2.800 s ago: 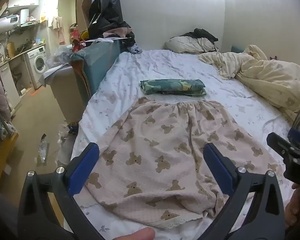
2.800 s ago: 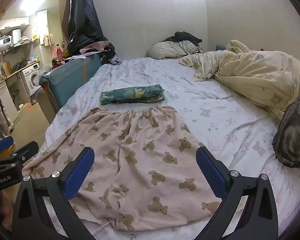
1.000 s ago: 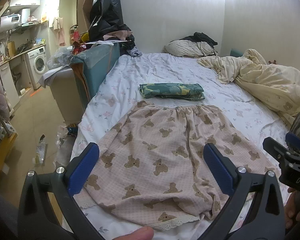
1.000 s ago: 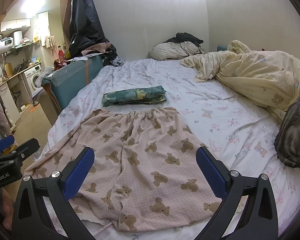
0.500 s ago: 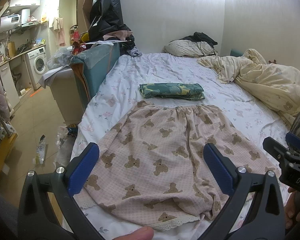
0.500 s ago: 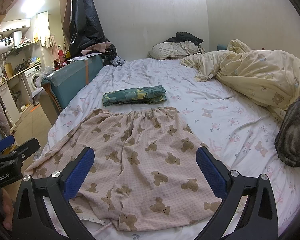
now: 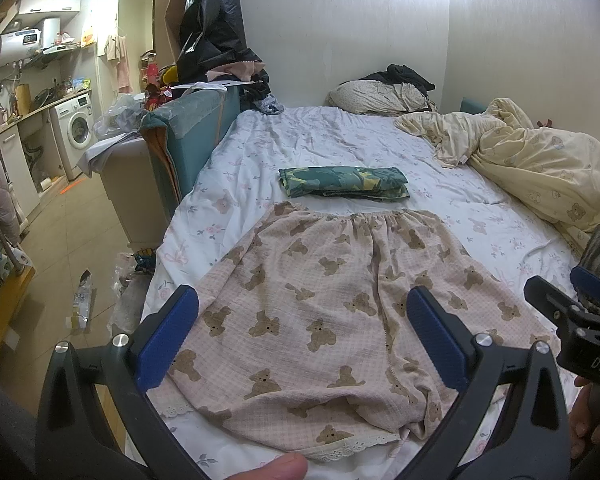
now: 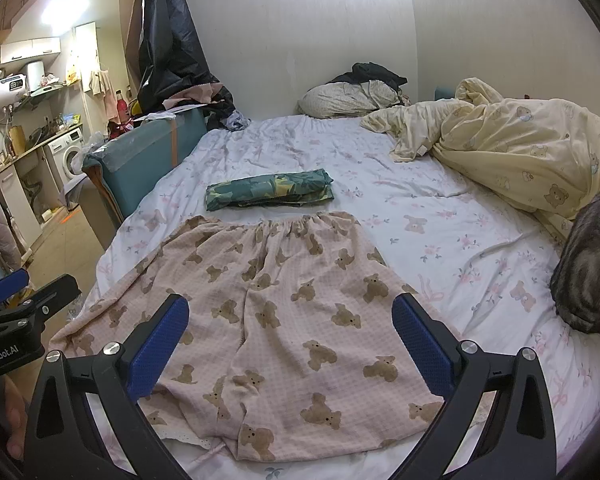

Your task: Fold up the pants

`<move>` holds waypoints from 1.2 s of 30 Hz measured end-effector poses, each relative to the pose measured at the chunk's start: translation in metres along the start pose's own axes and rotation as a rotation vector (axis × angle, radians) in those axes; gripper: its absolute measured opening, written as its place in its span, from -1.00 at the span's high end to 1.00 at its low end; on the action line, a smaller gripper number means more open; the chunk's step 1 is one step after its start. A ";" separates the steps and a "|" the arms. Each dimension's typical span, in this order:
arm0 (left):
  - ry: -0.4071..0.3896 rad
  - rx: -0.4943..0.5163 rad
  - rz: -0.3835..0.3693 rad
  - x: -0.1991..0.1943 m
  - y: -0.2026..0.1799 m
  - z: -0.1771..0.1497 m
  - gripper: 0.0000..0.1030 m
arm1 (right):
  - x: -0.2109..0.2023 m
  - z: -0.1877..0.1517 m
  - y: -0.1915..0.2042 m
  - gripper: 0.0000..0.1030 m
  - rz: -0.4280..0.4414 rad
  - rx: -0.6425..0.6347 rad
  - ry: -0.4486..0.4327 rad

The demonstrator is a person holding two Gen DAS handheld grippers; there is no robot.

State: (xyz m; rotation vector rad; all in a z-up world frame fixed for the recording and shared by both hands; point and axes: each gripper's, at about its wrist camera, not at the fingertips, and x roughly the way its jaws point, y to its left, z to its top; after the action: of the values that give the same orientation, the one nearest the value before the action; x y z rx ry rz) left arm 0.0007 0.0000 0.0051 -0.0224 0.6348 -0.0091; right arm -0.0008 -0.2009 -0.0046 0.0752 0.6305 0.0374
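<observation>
Both the left gripper (image 7: pixel 302 338) and the right gripper (image 8: pixel 290 338) hang with jaws spread wide and empty above the pink bear-print pants (image 8: pixel 276 300), which lie flat on the bed (image 8: pixel 440 216), waistband just beside a folded green cloth (image 8: pixel 270 194). A grey cat (image 8: pixel 590 268) sits to the right.

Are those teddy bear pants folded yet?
No, spread flat. The pants lie open on the bed sheet, waistband far, both legs side by side.
</observation>
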 end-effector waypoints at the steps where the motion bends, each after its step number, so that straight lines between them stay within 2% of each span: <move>1: 0.000 0.000 0.000 0.000 0.000 0.000 -0.99 | 0.000 0.000 -0.001 -1.00 0.000 0.001 -0.001; 16: 0.007 -0.003 0.002 0.000 0.000 0.000 -0.99 | 0.001 0.000 -0.001 -1.00 0.003 0.004 0.005; 20: 0.030 0.010 0.028 0.004 -0.004 0.002 -0.99 | 0.005 -0.007 -0.009 -1.00 0.020 0.034 0.036; 23: 0.050 0.021 0.040 0.009 -0.005 0.004 -0.99 | 0.017 -0.017 -0.044 -1.00 0.030 0.153 0.105; 25: 0.072 0.022 0.049 0.014 -0.005 0.004 -0.99 | 0.026 -0.022 -0.075 -1.00 0.005 0.248 0.169; 30: 0.150 0.006 0.033 0.032 -0.005 0.002 -0.99 | 0.045 -0.039 -0.165 -0.99 -0.111 0.497 0.304; 32: 0.183 0.008 0.031 0.040 -0.006 0.003 -0.99 | 0.059 -0.056 -0.205 -0.85 -0.160 0.596 0.387; 33: 0.198 0.004 0.024 0.044 -0.006 0.003 -0.99 | 0.066 -0.063 -0.217 -0.71 -0.192 0.625 0.431; 36: 0.221 -0.002 0.023 0.049 -0.005 0.001 -0.99 | 0.087 -0.084 -0.237 -0.54 -0.183 0.716 0.525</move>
State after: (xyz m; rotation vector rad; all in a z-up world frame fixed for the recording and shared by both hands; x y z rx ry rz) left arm 0.0406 -0.0061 -0.0228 -0.0158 0.8564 0.0116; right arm 0.0224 -0.4266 -0.1429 0.7165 1.1503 -0.3592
